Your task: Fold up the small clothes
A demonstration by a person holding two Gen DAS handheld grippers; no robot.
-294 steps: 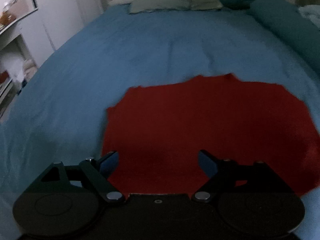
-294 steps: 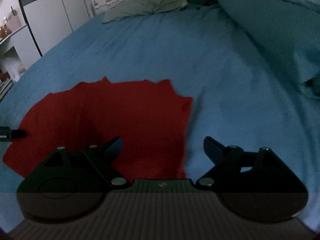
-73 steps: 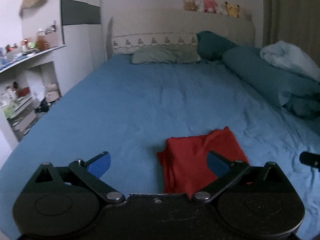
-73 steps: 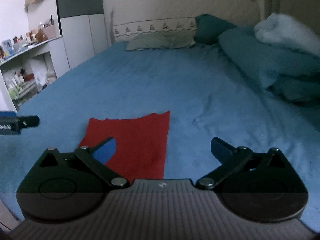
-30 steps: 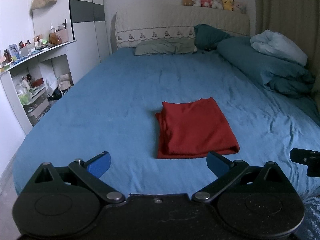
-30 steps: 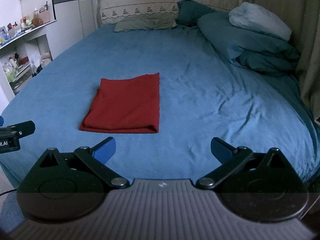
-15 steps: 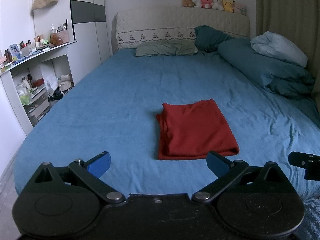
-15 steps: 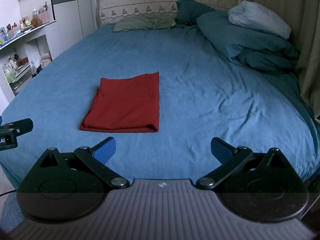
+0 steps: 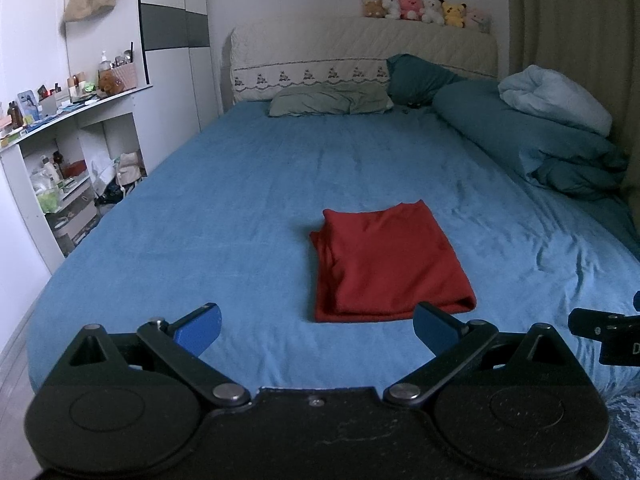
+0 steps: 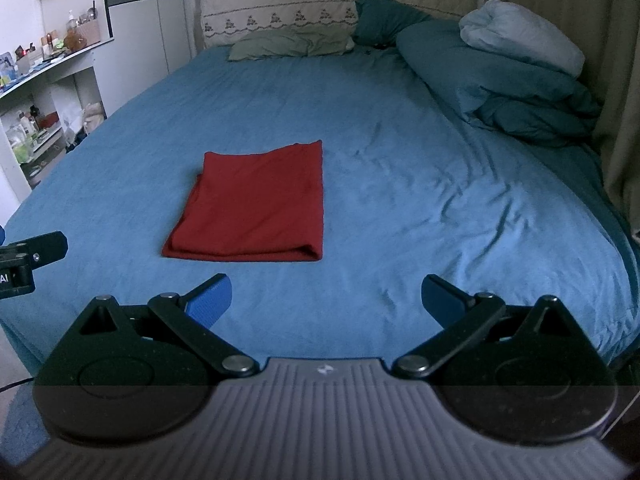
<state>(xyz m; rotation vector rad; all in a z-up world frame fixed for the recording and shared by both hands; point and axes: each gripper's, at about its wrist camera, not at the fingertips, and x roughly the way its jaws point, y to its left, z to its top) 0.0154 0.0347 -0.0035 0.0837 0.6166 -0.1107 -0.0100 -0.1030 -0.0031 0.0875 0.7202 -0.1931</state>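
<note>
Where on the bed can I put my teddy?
Bare blue bed sheet lies right of the folded red cloth, up to the teal duvet pile. More lies left of the cloth, and between it and the green pillow. The right edge and headboard end are crowded with bedding.

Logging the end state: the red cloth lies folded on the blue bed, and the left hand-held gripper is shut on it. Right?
Not quite. The red cloth lies folded on the blue bed, but the left hand-held gripper is open and clear of it, as the left wrist view shows.
</note>
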